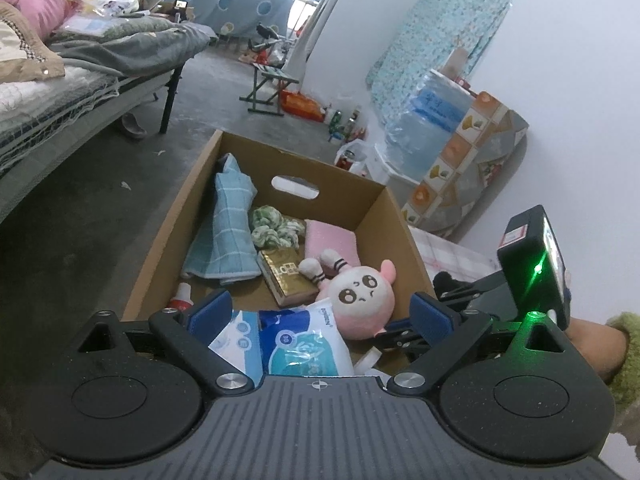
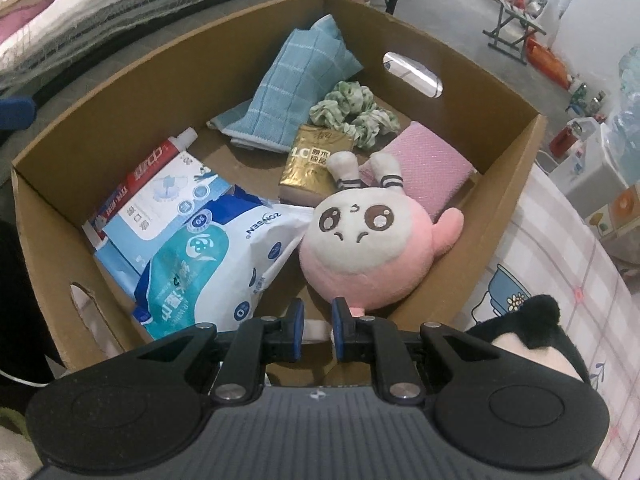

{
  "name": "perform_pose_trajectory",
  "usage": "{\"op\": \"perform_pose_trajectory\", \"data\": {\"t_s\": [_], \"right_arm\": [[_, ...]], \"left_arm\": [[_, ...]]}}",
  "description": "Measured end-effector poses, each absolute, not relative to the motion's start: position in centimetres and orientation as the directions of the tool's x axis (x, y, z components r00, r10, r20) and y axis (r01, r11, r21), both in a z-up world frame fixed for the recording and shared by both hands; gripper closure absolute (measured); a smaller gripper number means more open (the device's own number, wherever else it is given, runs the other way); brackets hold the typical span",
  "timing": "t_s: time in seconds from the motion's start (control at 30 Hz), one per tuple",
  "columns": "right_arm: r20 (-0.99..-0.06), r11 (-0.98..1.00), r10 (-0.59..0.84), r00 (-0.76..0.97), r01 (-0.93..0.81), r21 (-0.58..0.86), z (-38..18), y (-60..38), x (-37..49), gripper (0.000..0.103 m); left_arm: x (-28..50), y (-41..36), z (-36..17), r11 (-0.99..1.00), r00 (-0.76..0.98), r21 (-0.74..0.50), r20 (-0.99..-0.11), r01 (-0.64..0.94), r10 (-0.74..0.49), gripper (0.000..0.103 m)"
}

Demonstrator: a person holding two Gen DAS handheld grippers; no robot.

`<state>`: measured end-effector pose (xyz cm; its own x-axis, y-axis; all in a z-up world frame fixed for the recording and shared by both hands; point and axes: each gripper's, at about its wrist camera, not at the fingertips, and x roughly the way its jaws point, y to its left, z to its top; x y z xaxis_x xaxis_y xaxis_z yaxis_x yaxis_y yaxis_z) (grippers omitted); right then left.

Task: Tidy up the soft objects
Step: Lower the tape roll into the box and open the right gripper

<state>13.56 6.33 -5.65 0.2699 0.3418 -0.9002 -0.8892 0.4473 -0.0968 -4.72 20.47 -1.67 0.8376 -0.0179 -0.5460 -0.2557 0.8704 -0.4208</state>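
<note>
— Right gripper: what's it doing?

— Jaws are drawn in close, right at the near edge of the pink plush. A pale strip shows between the pads; I can't tell whether it's pinched or just lying behind them.

— And the plush?

— It lies in the box, face up, feet toward the far wall, touching the wipes on one side and the pink pad on the other. The towel and scrunchie sit farther back.

— Left gripper?

— Spread wide and empty, hovering over the near rim of the box.

— So which step is this?

— My read: the plush's placing is about done. Both tools are at the box, and it rests on the floor of the box.

— Next?

— A panda lies outside, on the cloth just beside the right tool. I'd judge it the next soft thing. The right jaws would have to part, swing clear of the box wall, and close on the panda's body.
</note>
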Motion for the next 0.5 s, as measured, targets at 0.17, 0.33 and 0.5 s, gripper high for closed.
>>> {"op": "perform_pose_trajectory", "data": {"t_s": [0.17, 0.33, 0.5], "right_arm": [[-0.885, 0.488, 0.406, 0.229, -0.873, -0.002, -3.7, 5.2, 14.1, 0.103], [-0.907, 0.505, 0.411, 0.097, -0.852, 0.138, -4.0, 5.0, 14.3, 0.103], [-0.927, 0.533, 0.372, 0.053, -0.83, 0.166, -5.4, 6.3, 14.5, 0.103]], "left_arm": [[-5.0, 20.4, -1.5, 0.872, 0.842, -0.42, -0.539, -0.253, -0.014, 0.006], [-5.0, 20.5, -1.6, 0.872, 0.844, -0.419, -0.536, -0.251, -0.015, 0.006], [-5.0, 20.8, -1.8, 0.867, 0.846, -0.43, -0.533, -0.251, -0.019, 0.006]]}}
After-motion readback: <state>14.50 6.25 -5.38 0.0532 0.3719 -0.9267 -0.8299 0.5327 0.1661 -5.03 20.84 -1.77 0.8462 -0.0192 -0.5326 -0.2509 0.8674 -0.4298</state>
